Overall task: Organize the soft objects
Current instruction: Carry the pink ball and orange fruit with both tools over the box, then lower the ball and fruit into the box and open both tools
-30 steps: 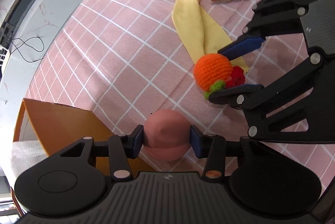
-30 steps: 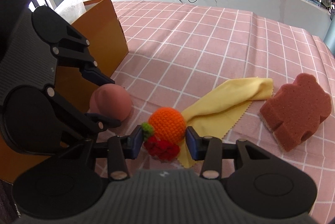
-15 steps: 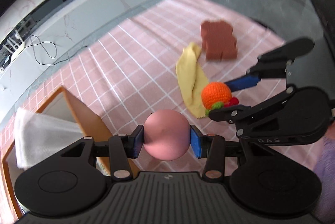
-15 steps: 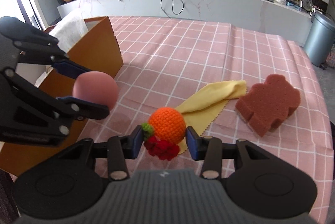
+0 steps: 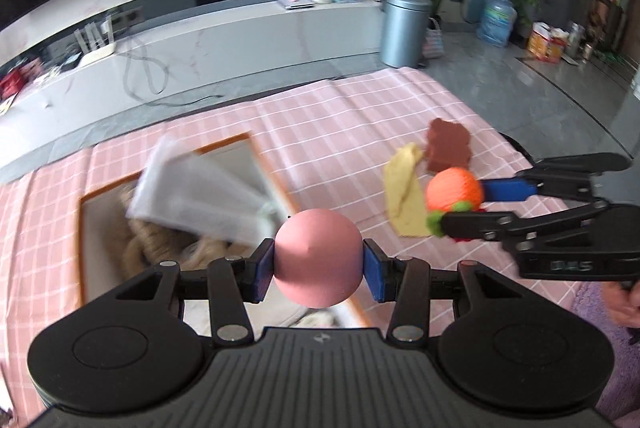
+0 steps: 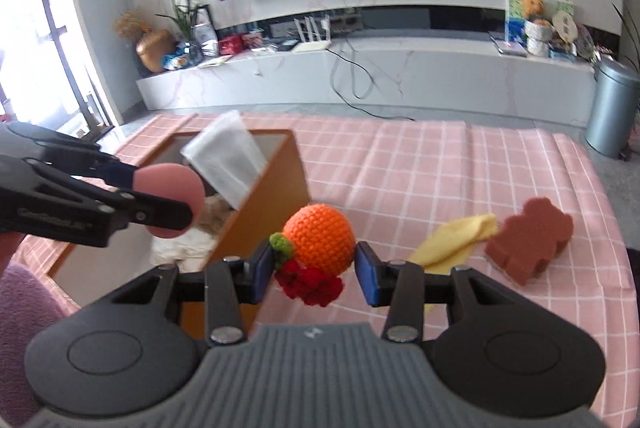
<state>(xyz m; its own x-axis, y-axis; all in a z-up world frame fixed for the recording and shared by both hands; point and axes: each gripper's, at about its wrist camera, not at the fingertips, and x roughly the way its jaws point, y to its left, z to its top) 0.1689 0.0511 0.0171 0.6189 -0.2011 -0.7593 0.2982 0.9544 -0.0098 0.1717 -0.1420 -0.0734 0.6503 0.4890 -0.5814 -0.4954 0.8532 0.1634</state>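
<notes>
Pink checked tablecloth (image 5: 340, 115) – left gripper (image 5: 319, 265) clamps pink ball (image 5: 318, 256), right gripper (image 6: 316, 270) grips crocheted orange (image 6: 320, 238)

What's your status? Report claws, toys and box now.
Left claw shut on pink ball, above box. Right claw shut on orange knit toy. White bag sticking out of box.
</notes>
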